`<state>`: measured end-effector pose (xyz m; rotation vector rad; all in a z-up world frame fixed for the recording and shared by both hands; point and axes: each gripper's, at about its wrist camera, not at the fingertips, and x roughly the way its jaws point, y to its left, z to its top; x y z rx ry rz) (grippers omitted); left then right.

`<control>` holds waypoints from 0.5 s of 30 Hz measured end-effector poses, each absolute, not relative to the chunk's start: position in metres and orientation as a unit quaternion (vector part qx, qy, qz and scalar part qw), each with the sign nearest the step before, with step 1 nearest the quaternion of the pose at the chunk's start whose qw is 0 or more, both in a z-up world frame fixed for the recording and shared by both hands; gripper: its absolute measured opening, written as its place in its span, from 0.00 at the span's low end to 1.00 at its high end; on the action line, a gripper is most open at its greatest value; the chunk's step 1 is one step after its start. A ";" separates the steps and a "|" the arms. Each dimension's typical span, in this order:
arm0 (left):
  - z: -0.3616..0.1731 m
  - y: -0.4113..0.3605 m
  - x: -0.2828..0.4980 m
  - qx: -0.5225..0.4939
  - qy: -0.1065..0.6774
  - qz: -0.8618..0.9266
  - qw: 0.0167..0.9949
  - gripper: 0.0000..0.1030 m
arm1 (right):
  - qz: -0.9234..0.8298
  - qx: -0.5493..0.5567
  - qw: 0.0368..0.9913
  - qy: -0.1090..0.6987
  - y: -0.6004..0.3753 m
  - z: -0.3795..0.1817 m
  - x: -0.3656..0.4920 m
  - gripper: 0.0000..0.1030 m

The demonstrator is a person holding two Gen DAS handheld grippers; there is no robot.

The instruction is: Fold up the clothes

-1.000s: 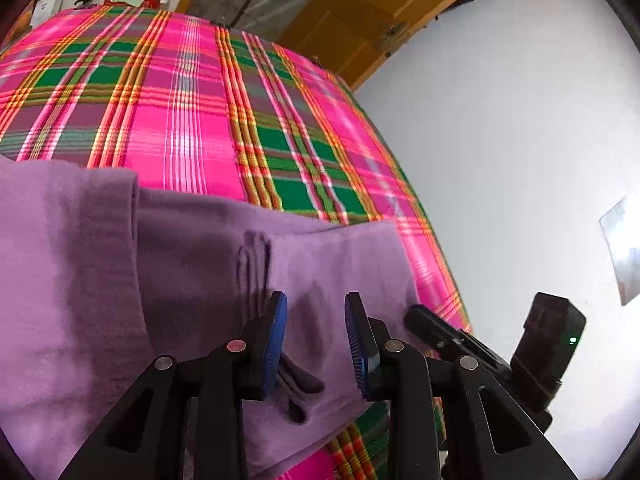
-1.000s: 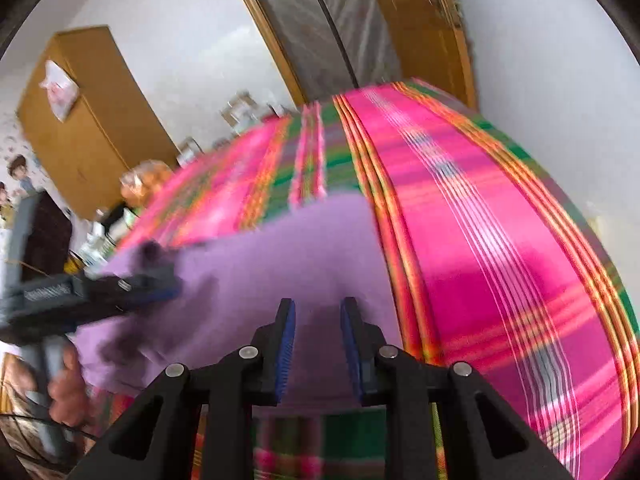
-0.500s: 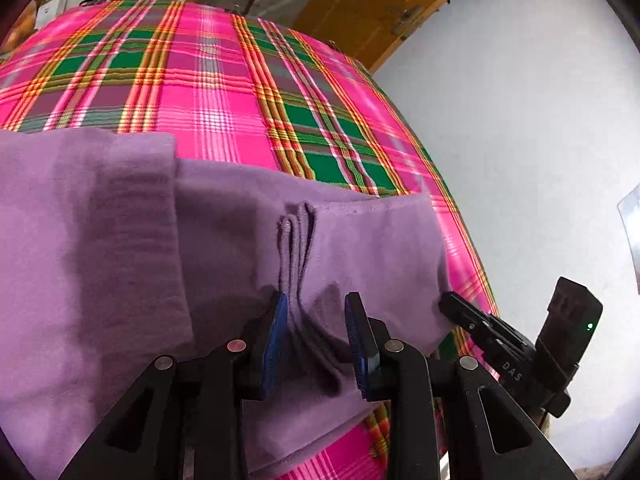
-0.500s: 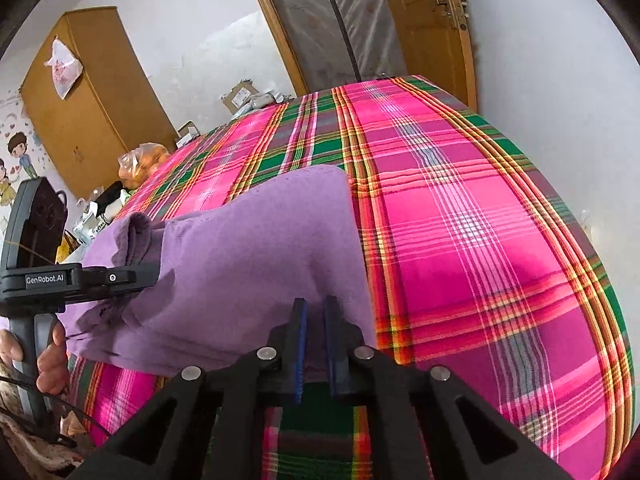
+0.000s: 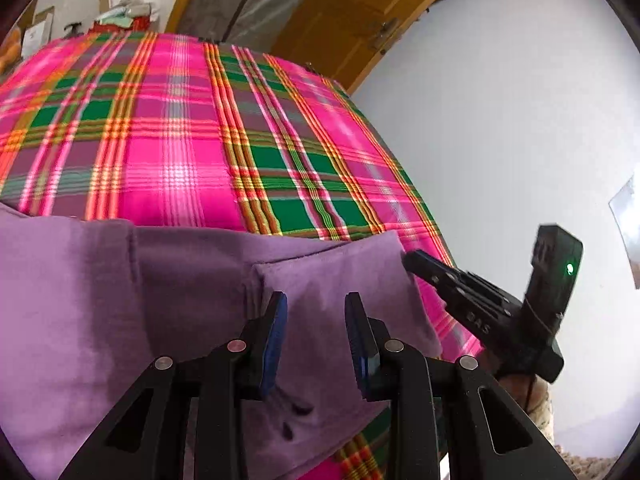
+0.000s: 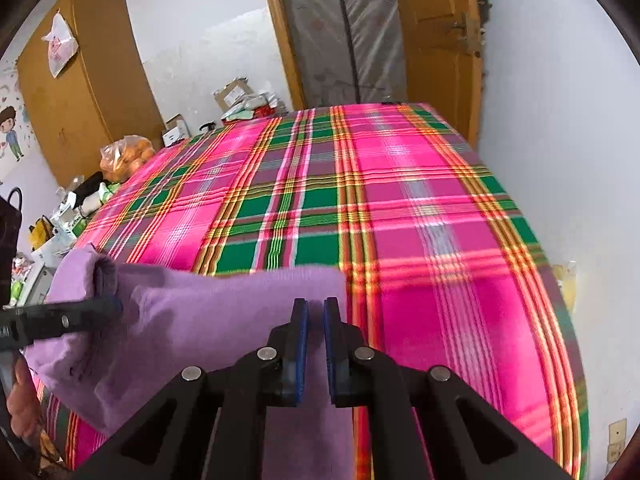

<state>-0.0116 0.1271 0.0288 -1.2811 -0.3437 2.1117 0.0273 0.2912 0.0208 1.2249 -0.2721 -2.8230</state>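
Note:
A purple garment point(image 5: 192, 280) lies folded along the near edge of the pink and green plaid bedspread point(image 5: 180, 148). My left gripper point(image 5: 316, 320) holds a thick bunch of it, with the blue pads standing apart and creased cloth running down between them. In the right wrist view that gripper point(image 6: 116, 304) comes in from the left under a raised, rolled corner of the garment point(image 6: 208, 320). My right gripper point(image 6: 316, 320) is shut on the cloth's right-hand edge, just below its corner. The left wrist view shows the right gripper point(image 5: 410, 260) at that same corner.
A white wall point(image 6: 560, 160) runs along the bed's right side. A wooden door point(image 6: 436, 40) and a plastic-covered doorway stand beyond the bed. A wardrobe point(image 6: 80, 92), a bag of oranges point(image 6: 126, 158) and clutter line the left side. A person's hand point(image 6: 20, 400) shows low left.
The right jaws, open over the cloth a second ago, have shut on its right edge and shifted with it. The left gripper keeps the same hold.

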 end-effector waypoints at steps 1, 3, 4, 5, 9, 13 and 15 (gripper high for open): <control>0.026 0.129 -0.014 -0.492 -0.131 0.800 0.317 0.30 | -0.910 0.403 0.029 -0.092 0.293 0.018 0.021 0.07; 0.019 0.131 -0.016 -0.501 -0.126 0.797 0.313 0.30 | -0.902 0.419 0.030 -0.102 0.296 0.012 0.012 0.07; 0.015 0.132 -0.017 -0.506 -0.122 0.795 0.311 0.30 | -0.900 0.424 0.029 -0.102 0.296 0.009 0.010 0.08; 0.013 0.132 -0.017 -0.508 -0.120 0.795 0.310 0.30 | -0.899 0.425 0.028 -0.102 0.297 0.007 0.009 0.08; 0.011 0.132 -0.018 -0.508 -0.121 0.794 0.311 0.30 | -0.903 0.415 0.028 -0.104 0.298 0.002 0.008 0.08; 0.009 0.132 -0.017 -0.505 -0.121 0.795 0.312 0.30 | -0.904 0.411 0.031 -0.111 0.302 0.000 0.008 0.08; 0.009 0.130 -0.017 -0.507 -0.126 0.794 0.311 0.30 | -0.905 0.410 0.031 -0.111 0.302 0.000 0.008 0.08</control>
